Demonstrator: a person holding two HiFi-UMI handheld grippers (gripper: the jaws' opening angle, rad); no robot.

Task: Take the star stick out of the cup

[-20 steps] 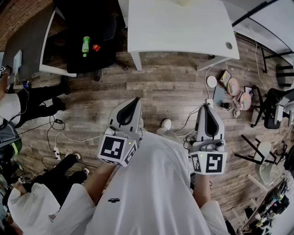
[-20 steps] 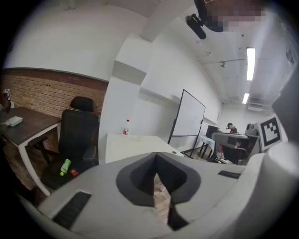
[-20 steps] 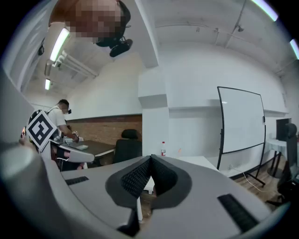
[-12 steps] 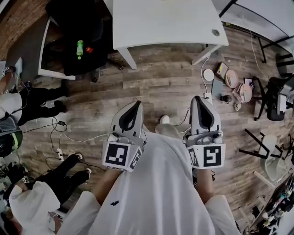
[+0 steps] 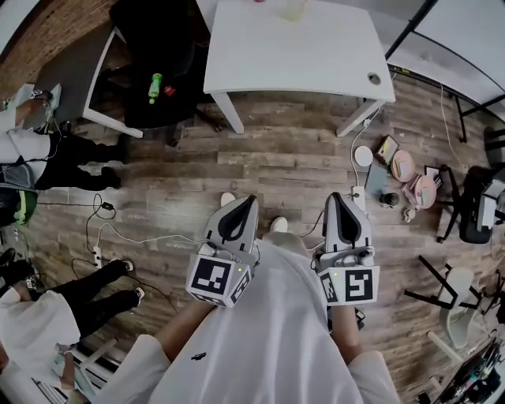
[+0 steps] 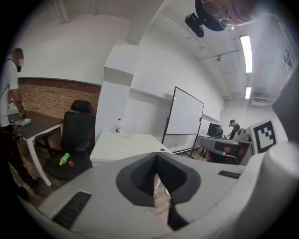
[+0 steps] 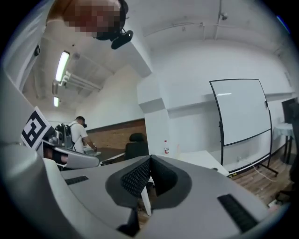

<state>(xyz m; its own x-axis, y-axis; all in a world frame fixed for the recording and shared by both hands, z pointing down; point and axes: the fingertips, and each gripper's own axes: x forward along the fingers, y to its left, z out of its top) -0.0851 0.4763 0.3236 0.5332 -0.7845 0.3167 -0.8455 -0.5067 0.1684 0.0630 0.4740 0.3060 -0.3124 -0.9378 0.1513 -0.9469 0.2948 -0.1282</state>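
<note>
A pale cup (image 5: 296, 9) stands at the far edge of the white table (image 5: 300, 55), far ahead of both grippers. It shows small in the left gripper view (image 6: 132, 132) and the right gripper view (image 7: 178, 149). The star stick is too small to make out. My left gripper (image 5: 251, 200) and right gripper (image 5: 338, 196) are held side by side over the wooden floor, in front of the person's white shirt. Both are shut with nothing between the jaws (image 6: 155, 156) (image 7: 149, 159).
A black office chair (image 5: 158, 47) with a green bottle (image 5: 155, 85) on its seat stands left of the table. A bottle (image 6: 118, 126) is on the table. Cables and a power strip (image 5: 96, 256) lie at the left by seated people; clutter (image 5: 402, 166) lies at the right.
The head view has lifted, so more of the table and the cup at its far edge show. Both grippers sit lower in the picture, still shut and side by side.
</note>
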